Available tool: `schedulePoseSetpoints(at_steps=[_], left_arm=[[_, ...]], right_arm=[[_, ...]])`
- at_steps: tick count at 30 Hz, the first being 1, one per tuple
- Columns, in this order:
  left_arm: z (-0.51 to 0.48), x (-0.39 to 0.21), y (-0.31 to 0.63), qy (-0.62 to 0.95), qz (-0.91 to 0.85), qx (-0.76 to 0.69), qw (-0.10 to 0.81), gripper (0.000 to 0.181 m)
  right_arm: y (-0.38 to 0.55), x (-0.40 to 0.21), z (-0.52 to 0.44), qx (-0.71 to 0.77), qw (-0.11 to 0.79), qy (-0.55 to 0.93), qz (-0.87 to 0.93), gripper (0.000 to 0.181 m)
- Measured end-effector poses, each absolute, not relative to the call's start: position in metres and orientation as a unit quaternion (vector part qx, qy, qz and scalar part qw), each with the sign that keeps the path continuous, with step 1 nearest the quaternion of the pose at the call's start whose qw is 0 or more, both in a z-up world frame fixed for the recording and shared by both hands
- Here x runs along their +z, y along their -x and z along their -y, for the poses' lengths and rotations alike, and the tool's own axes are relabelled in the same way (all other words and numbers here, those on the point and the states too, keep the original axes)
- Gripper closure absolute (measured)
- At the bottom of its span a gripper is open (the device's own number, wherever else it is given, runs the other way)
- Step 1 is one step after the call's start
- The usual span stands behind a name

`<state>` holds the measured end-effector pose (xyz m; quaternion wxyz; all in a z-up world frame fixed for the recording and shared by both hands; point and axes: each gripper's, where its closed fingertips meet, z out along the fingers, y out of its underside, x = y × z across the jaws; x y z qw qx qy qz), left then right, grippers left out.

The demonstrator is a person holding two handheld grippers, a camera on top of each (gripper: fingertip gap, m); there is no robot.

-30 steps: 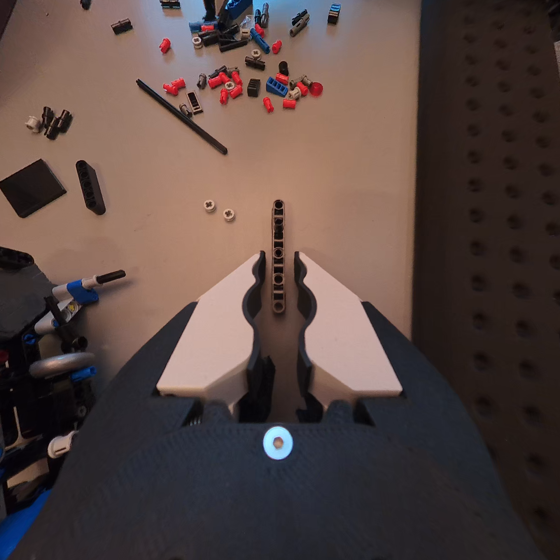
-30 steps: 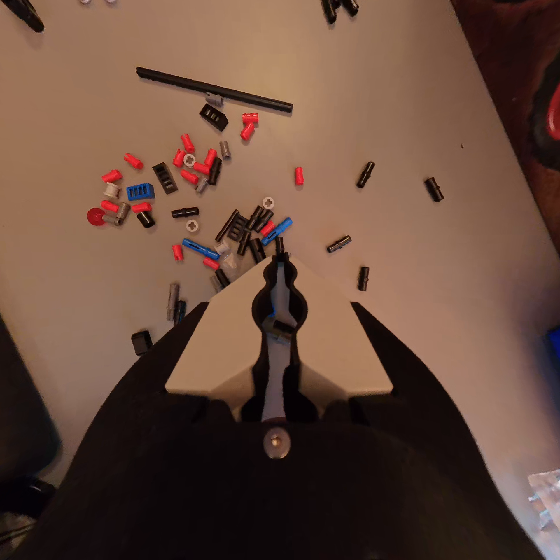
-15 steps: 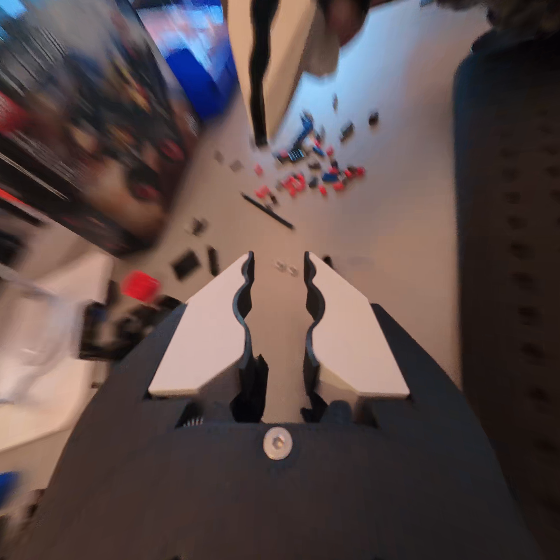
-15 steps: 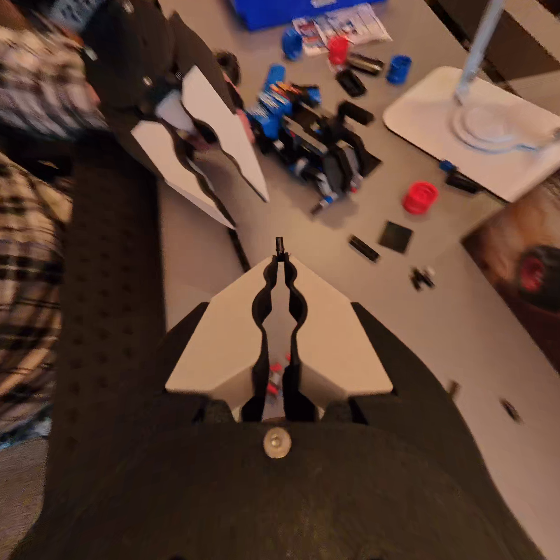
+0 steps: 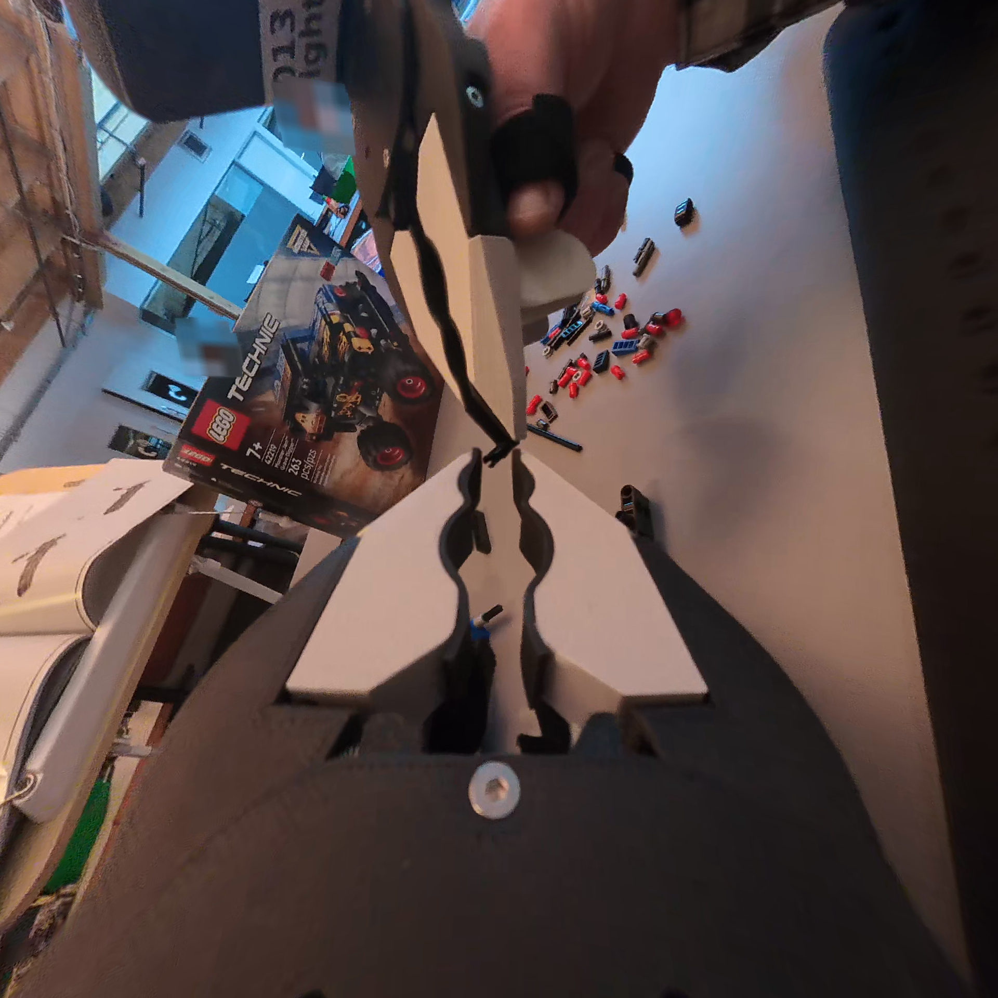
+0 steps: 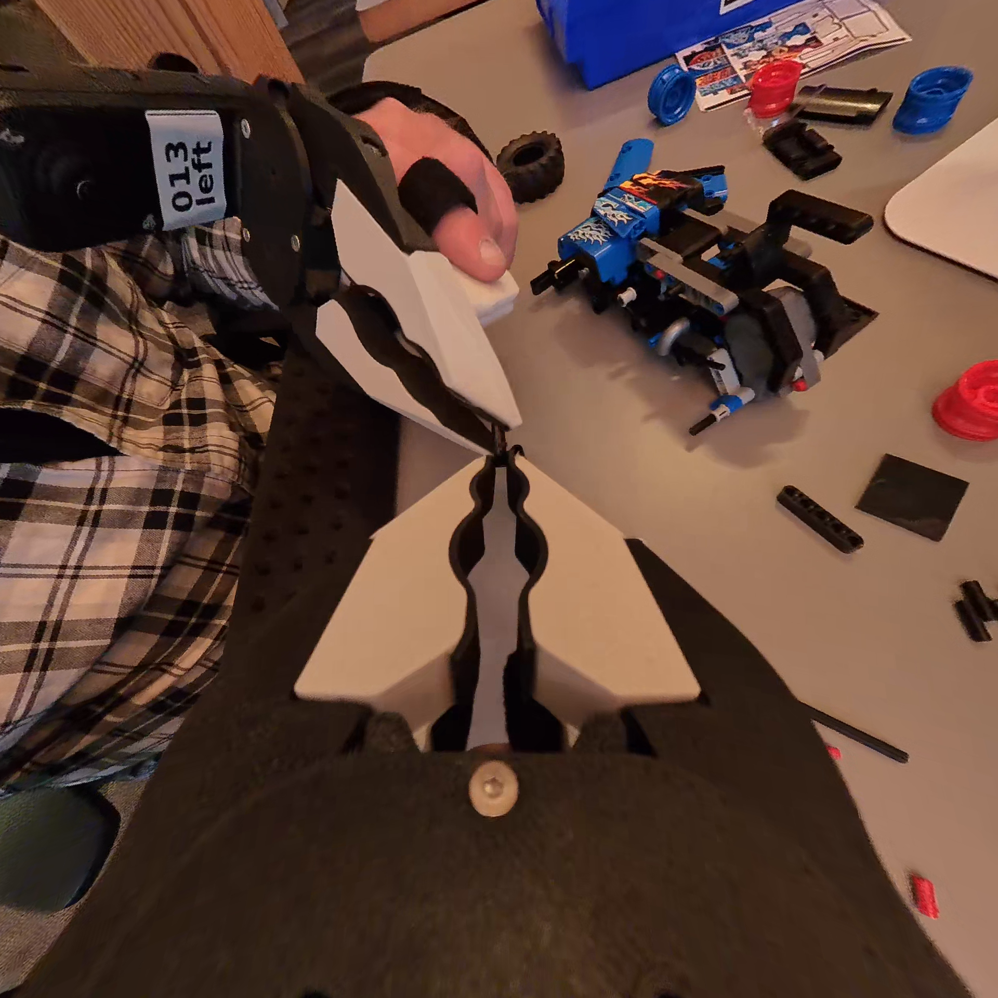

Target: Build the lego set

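Lego car [image 6: 702, 281], half built, blue and black, lying on the grey worktop [image 6: 621, 486]. Well left of the car, held above the worktop: left gripper [image 5: 494, 470], fingers parted, gripping nothing. Tip to tip with it, also left of the car: right gripper [image 6: 505, 459], fingers closed on a small black pin [image 6: 504, 452]. Just left of the car, farther back: black tyre [image 6: 532, 164]. Right of the car, nearer: black beam [image 6: 820, 519], black square plate [image 6: 912, 497], red wheel [image 6: 972, 399].
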<state>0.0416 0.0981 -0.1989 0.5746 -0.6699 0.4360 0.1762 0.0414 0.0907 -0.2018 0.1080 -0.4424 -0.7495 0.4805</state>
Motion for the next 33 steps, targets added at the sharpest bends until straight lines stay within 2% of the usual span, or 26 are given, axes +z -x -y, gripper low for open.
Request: schedulePoseSetpoints(at_steps=[5,16,31,32,33], left_arm=[[-0.099,-0.201,-0.041,0.671,-0.439,0.186,0.568,0.174],[-0.101,-0.178,-0.032,0.682,-0.356,0.128,0.625,0.177],[-0.1,-0.178,-0.035,0.698,-0.331,0.059,0.632,0.178],[-0.1,-0.184,-0.036,0.711,-0.332,0.043,0.619,0.174],[-0.101,-0.192,-0.037,0.73,-0.333,0.025,0.597,0.159]], right_arm=[[-0.041,-0.204,-0.092,0.483,0.108,0.446,0.746,0.179],[-0.029,-0.175,-0.094,0.58,0.164,0.44,0.666,0.177],[-0.031,-0.175,-0.091,0.569,0.191,0.425,0.678,0.178],[-0.033,-0.182,-0.092,0.544,0.195,0.424,0.697,0.179],[-0.036,-0.192,-0.095,0.508,0.205,0.425,0.721,0.179]])
